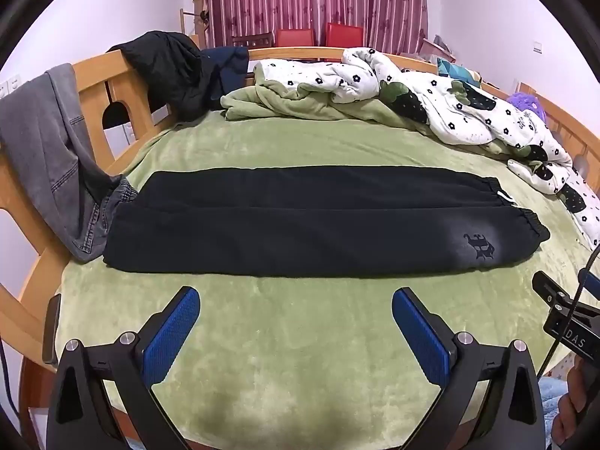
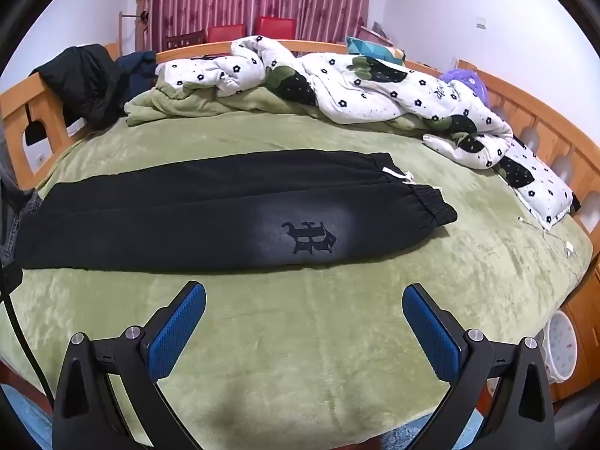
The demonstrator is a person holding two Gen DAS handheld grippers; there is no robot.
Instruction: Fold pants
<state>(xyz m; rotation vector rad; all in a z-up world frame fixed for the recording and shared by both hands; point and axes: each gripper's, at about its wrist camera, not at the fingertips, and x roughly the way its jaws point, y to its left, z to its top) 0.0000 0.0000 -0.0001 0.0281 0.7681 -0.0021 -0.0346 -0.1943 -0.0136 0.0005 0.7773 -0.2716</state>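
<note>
**A:** As the pants (image 1: 262, 225) lie already doubled leg over leg, a long dark strip across the green blanket (image 1: 300, 356) of the bed, where do the two tools stand?

**B:** Both hang over bare blanket on the near side of the strip, clear of the cloth. The left gripper (image 1: 296, 311) has its jaws wide apart with nothing between them; the right gripper (image 2: 303, 307) likewise, jaws spread and empty. The waistband (image 2: 431, 206) with its white drawstring (image 2: 390, 174) lies at the right end, the cuffs at the left, touching a grey denim garment (image 1: 56, 157) that hangs from the wooden bed frame (image 1: 97, 75).

**A:** What might fail from here?

**B:** The next fold probably brings one end over the other. Three hazards seem likely. A jaw closing at the left end could catch the denim together with the cuffs and drag it along. A pinch that takes only the upper leg would part the two layers and skew the fold. A bite too deep could gather the plush blanket beneath, lifting it with the cloth.

**A:** And the far side?

**B:** The flowered quilt (image 2: 375, 86) lies well apart from the strip, so it poses little risk.
</note>
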